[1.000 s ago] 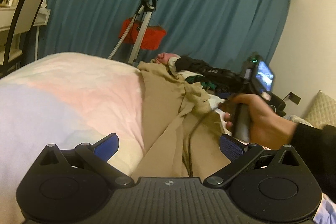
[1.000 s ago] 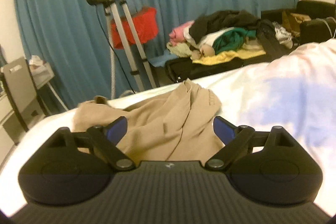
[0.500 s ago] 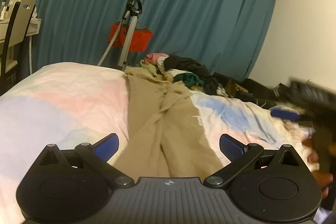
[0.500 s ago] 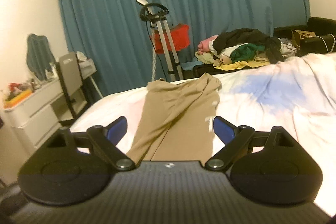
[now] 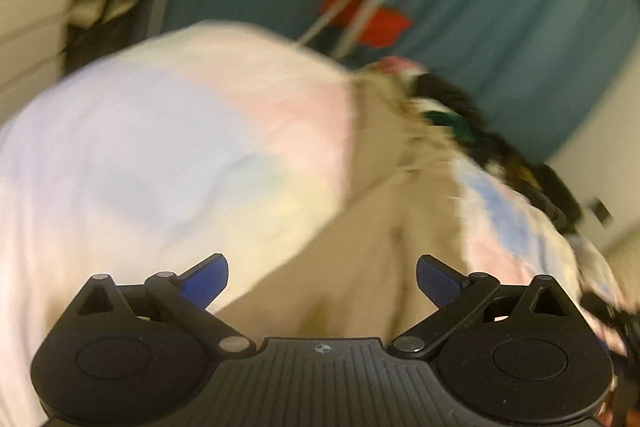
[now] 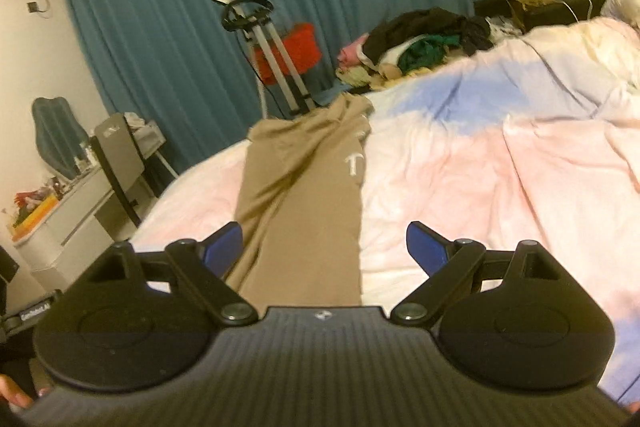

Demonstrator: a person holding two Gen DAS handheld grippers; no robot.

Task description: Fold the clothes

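The left claw [image 5: 322,281] is tilted to one side over the bed [image 5: 160,155], its blue pads [image 5: 204,283] spread wide with nothing between them; its view is smeared with motion blur. The tan trousers [image 5: 360,247] lie on the bed just ahead of and beneath this claw, running away toward the pile of clothes [image 5: 452,111] beyond.

The right claw [image 6: 324,251] is held level and low above the bed [image 6: 480,167], pads [image 6: 224,247] likewise spread apart and empty. The tan trousers [image 6: 304,207] stretch lengthwise straight ahead from between its fingers, laid flat on the pink and blue duvet. A small white mark, shaped like a T, shows on the cloth ahead and slightly right of the claw; too small to read as a brand. A label at the left edge beside the claw body is illegible
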